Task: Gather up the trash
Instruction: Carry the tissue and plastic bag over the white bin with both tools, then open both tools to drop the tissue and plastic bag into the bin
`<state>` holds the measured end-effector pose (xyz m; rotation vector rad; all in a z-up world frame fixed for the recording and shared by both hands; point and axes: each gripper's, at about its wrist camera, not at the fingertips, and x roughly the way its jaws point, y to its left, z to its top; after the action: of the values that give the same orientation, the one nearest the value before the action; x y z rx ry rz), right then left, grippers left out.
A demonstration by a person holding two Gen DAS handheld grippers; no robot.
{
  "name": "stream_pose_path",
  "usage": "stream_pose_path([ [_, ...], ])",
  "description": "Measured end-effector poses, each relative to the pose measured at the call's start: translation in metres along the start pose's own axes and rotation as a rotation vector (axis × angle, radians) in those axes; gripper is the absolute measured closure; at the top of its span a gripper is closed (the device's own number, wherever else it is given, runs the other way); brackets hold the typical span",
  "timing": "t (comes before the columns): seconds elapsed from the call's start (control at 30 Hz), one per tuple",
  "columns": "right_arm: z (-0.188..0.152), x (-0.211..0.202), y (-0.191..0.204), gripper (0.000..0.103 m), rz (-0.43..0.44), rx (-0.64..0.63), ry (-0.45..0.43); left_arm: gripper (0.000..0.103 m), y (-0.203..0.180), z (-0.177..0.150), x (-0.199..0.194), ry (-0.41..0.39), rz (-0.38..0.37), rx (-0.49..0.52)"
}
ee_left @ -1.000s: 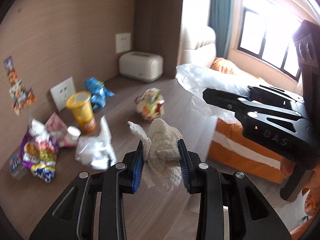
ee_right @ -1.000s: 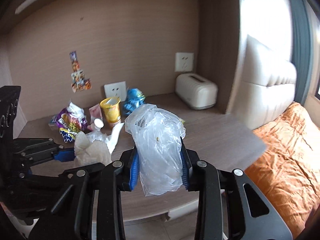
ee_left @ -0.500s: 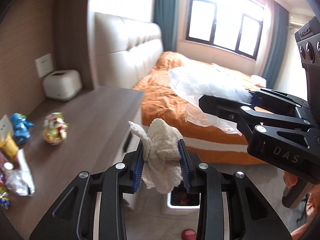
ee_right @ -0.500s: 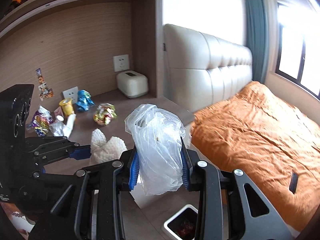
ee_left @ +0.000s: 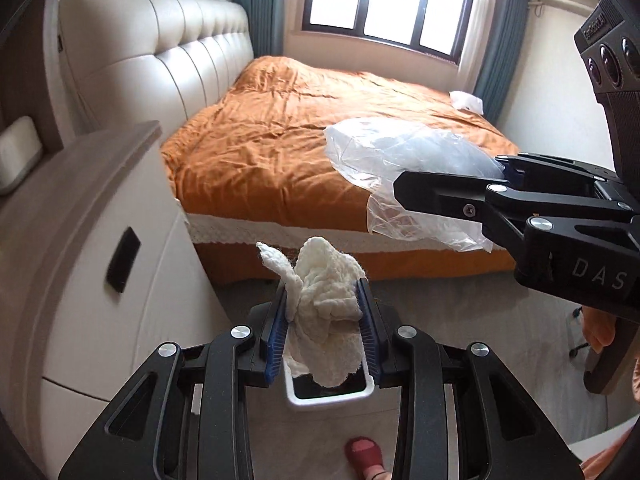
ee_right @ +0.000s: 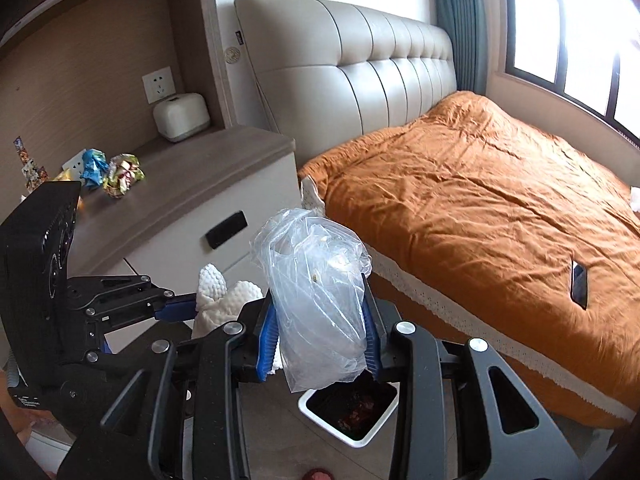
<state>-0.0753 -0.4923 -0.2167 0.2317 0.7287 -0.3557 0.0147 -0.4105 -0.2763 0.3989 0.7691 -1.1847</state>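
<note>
Left wrist view: we pinch soft crumpled white tissue (ee_left: 326, 300) in the left gripper (ee_left: 324, 312) and light, slippery clear plastic bag (ee_right: 316, 304) mid-body in the right gripper (ee_right: 318, 320).

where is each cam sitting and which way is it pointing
Left wrist: on the left gripper, angled down past its jaws, shut on the white tissue wad, toward the white bin, orange bed and window; a red-slippered foot shows.
Right wrist: on the right gripper, angled down past its jaws, shut on the clear plastic bag, toward the bin, bed and nightstand.
Shared: bin, bed, both grippers and both loads appear in each view.
</note>
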Motion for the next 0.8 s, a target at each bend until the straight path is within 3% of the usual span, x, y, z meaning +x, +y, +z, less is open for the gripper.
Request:
stream_pose_path([
  [0.23,-0.043,0.067,-0.038,0.067,0.016,0.034,0.103,0.071,-0.008,-0.037,0.100,0.088,-0.064,0.010],
  [0.47,-0.108,0.157,-0.067,0.067,0.061,0.054,0.227,0.071,-0.006,-0.087,0.195,0.172,-0.085,0.011],
  [0.73,-0.177,0.236,-0.085,0.067,0.090,0.062,0.310,0.071,0.008,-0.142,0.264,0.244,-0.087,0.010],
  [0.77,-0.185,0.244,-0.086,0.062,0.090,0.061,0.317,0.068,0.010,-0.150,0.272,0.248,-0.086,0.006],
  [0.8,-0.192,0.251,-0.088,0.045,0.092,0.062,0.324,0.062,0.010,-0.156,0.276,0.250,-0.088,-0.001],
])
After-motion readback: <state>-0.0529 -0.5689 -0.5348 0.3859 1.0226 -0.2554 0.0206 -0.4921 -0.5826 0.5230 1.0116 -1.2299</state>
